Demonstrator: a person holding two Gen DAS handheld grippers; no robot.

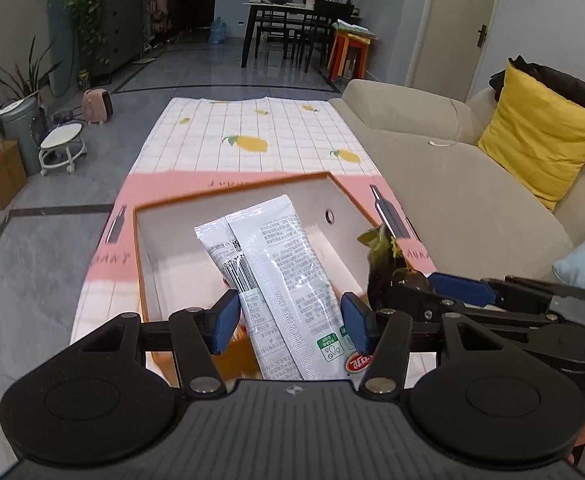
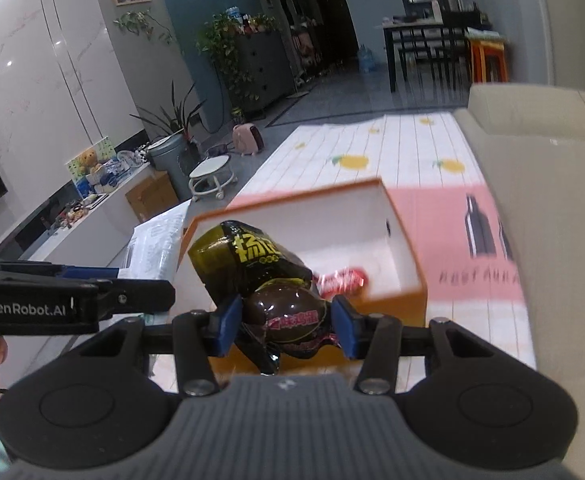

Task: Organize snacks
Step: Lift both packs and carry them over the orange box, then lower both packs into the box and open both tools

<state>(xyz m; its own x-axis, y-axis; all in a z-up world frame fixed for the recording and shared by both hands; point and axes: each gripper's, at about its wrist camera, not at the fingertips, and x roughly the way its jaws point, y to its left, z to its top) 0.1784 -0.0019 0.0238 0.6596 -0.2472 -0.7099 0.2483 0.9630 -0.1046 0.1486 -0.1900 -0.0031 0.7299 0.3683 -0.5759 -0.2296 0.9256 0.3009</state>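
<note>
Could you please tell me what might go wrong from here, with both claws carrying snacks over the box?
1. The left claw pinches the silver snack packet near one end; its long free end may catch the orange box rim.
2. The right claw holding the dark egg snack packet is close beside the left; they could collide.
3. A red-wrapped snack already lies inside; dropping onto it may crush it.

Beige sofa (image 1: 444,168) with yellow cushion (image 1: 540,136), lemon-print cloth (image 1: 248,136) on the surface, dark dining table (image 1: 284,12), small white stool (image 1: 62,146)
</note>
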